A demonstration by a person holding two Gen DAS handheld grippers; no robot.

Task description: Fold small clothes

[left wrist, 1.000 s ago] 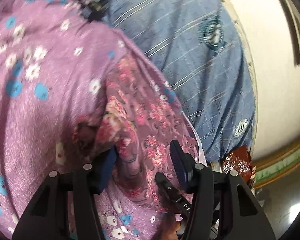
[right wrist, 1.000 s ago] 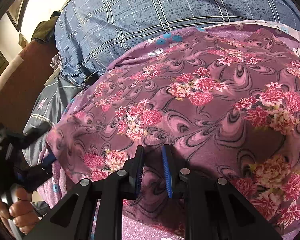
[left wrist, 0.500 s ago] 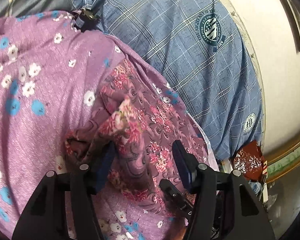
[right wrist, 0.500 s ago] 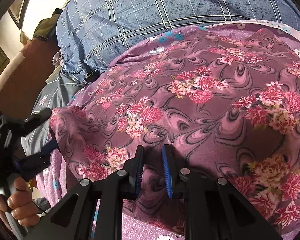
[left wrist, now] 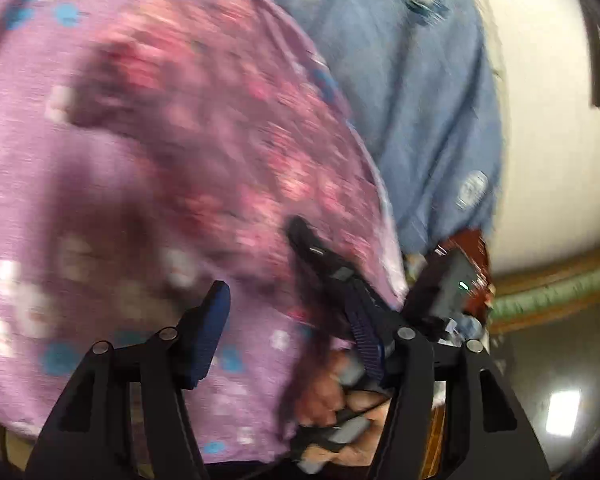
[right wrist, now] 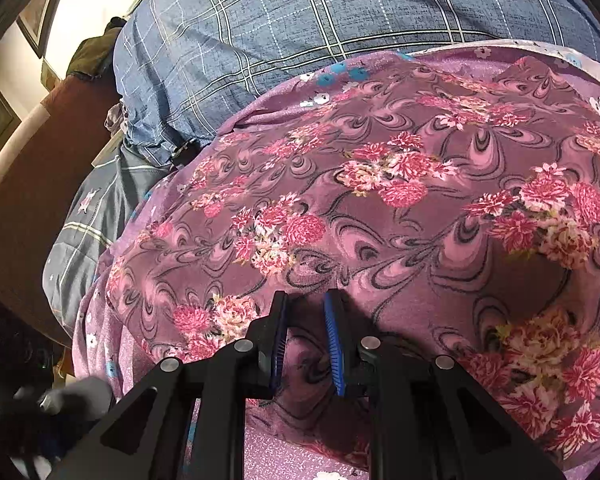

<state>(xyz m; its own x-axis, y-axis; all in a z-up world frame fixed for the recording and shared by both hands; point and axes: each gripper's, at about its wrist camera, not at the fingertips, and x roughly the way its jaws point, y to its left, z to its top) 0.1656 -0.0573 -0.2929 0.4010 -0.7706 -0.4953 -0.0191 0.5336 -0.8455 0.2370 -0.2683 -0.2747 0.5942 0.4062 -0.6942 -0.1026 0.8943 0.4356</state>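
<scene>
A blue plaid bedspread (right wrist: pixel 300 40) fills the twelve o'clock half of the right wrist view, and over it lies a lilac sheet with small blue and white flowers (left wrist: pixel 52 184). On that sheet rests the task's thing, a mauve floral garment (right wrist: pixel 400 208), spread broad and fairly flat from nine o'clock across to three o'clock, with a shadowed dip near four o'clock. The right gripper (right wrist: pixel 306 340) sits at six o'clock with its fingers drawn close on a ridge of the garment's near edge, grasping it. The left wrist view is heavily blurred; there the left gripper (left wrist: pixel 288 328) has its fingers spread wide and released, nothing between them, the garment lying toward twelve o'clock beyond them. Judging by this, folding is at an early stage: the cloth is laid out and one edge is held, but no clean fold shows, and the folds and final squaring remain.
</scene>
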